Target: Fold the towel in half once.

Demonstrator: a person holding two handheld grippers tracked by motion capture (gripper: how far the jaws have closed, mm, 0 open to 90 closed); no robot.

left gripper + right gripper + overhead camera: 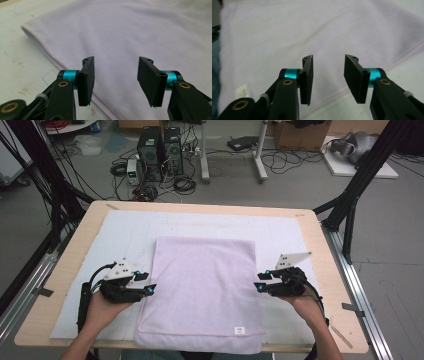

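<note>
I see folded lilac towel flat mid-table on white mat | my left gripper at its left edge, jaws apart | my right gripper at right edge, jaws apart

High view looks down over the table; both claw views face the towel closely, from opposite sides

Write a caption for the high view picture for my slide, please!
Two hand-held grippers, left gripper and right gripper, both open, at either side of a folded lilac towel on a wooden table.
</note>
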